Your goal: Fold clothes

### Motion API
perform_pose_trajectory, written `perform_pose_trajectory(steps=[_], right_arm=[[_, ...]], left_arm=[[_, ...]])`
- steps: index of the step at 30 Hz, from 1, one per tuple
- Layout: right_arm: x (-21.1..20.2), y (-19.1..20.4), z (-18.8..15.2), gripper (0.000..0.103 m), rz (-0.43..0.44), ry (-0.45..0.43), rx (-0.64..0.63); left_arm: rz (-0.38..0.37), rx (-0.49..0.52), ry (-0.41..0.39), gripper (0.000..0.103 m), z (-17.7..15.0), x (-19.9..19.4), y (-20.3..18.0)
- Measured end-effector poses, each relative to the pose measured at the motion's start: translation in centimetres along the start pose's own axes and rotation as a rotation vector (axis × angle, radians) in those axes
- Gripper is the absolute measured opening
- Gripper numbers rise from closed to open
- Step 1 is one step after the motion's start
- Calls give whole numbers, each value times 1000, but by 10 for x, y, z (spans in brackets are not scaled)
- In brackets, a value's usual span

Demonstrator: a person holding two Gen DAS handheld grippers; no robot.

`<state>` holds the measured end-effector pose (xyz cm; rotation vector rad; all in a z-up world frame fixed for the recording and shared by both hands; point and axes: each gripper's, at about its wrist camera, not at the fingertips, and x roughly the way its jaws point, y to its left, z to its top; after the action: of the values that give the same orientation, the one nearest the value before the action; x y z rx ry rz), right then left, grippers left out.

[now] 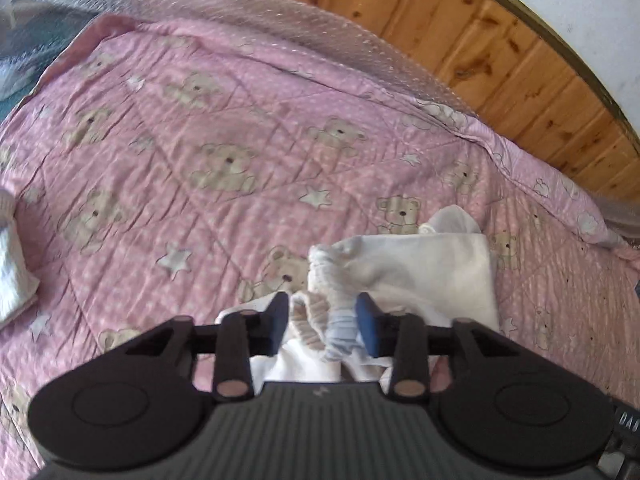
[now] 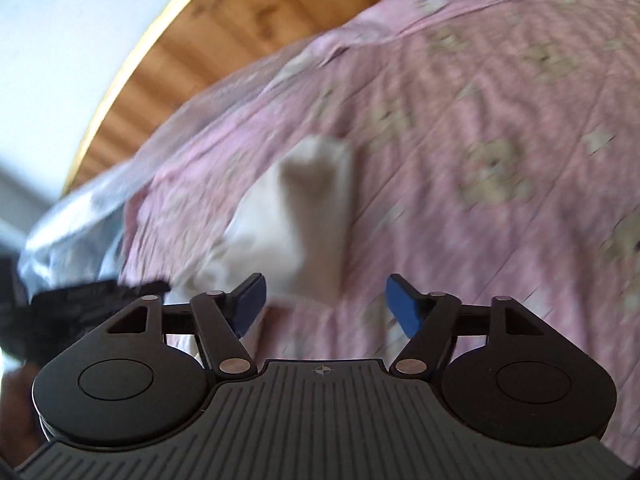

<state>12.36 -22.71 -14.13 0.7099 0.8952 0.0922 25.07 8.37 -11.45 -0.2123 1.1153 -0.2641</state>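
Pink bear-print quilt covers the bed, with pine panelling behind it and a white wall above; a second pale cloth lies at the far left edge of the left wrist view, well apart from the work.

On the quilt lies a small cream garment, part folded; its flat folded body runs away from the left tool and off to that view's right, while its gathered, ribbed waistband bunches up right at the tool. That band sits between the left tool's blue pads; the jaws stand partly apart; the right pad seems to touch the ribbing, the left pad shows a sliver of gap, so I cannot tell whether the cloth is truly pinched or just released.

The right tool is released, jaws wide, with only quilt between its pads; its view is smeared by motion. From it the garment lies ahead and to the left, its long axis running away from the tool toward the bed's edge, one pad close to the near end but not clearly on it.

So the left hand is the nearer, already at the waistband; the right one looks to need a short reach leftward to the cloth. The likely next fold turns on that long axis: carrying the waistband end over along it.
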Motion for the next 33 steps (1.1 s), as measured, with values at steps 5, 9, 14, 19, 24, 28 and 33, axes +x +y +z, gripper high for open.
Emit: perform_pose_trajectory(steps=[5,9,14,19,24,28,33], right_arm=[[42,56,-37,78,92,110,-60],[72,88,-50,83,23,84,-129],[76,81,-48,10,-25,114,-195],[5,44,-17,4,-39,77,-313],[-74,-4,32,24,-136,62,-396],[-72,-46,46,53,-242,105,-347],[-40,-42,54,65,-131,24,-235]], left_arm=[[-14,-64,17,53,-2,0,20],[-41,-38,0,64,7,12,9],[-50,114,20,45,11,33,-27],[-150,117,-6,7,22,-8,-43],[-171,29,5,8,26,-46,-29],[2,19,180,8,-11,0,1],[18,-60,167,28,-45,9,36]])
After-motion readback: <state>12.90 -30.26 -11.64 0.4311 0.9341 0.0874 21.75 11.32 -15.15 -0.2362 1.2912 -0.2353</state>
